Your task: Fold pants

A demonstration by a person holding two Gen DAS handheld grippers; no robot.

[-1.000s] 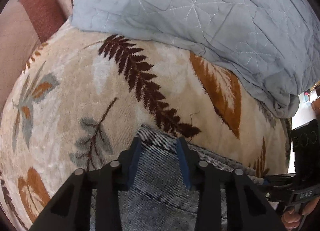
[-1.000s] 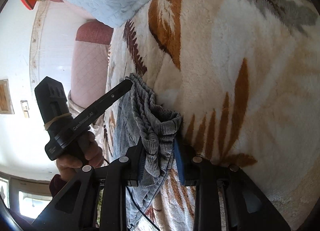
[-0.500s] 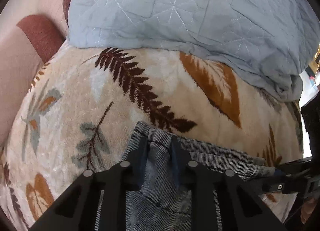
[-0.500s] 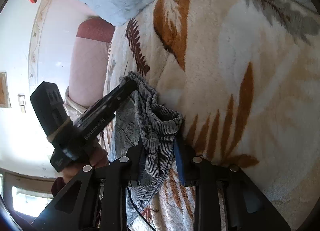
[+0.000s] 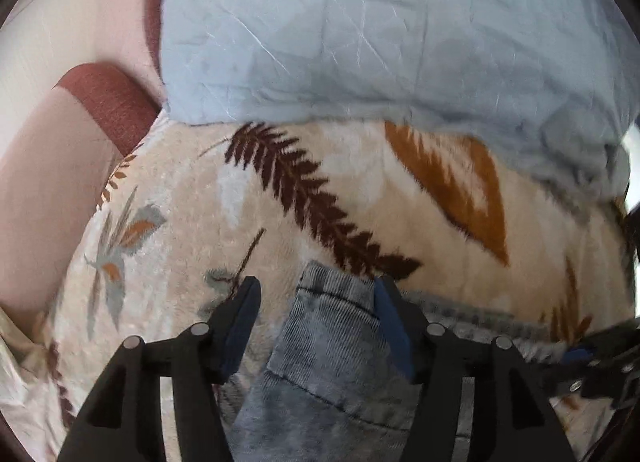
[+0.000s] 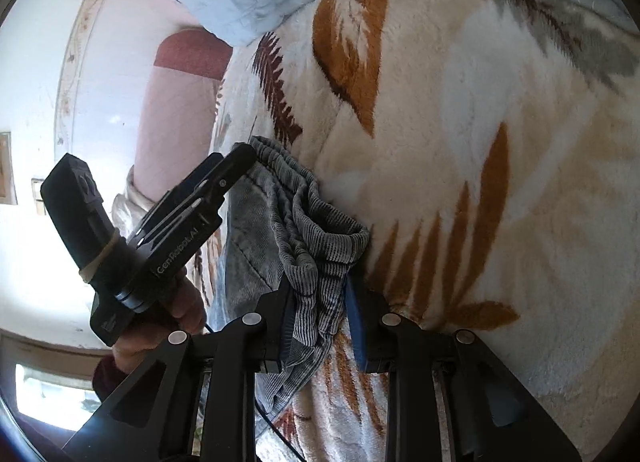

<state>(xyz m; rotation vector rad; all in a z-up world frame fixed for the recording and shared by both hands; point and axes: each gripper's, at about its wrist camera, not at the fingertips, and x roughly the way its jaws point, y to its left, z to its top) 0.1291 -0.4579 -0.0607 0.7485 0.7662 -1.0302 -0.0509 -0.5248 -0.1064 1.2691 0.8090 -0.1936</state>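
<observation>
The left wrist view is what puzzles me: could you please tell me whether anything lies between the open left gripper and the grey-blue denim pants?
Nothing visible does. The left gripper is open around the corner of the grey-blue denim pants, which lie on the cream leaf-patterned fleece blanket. The pale blue quilted duvet sits beyond, clear of the pants.

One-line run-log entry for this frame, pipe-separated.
task: fold pants | left gripper: jaws open at waistband corner | right gripper: gripping bunched waistband | grey-blue corduroy pants on leaf-print fleece blanket

Left tool [image 5: 316, 314] spread wide, right tool [image 6: 318, 312] clamped.
</observation>
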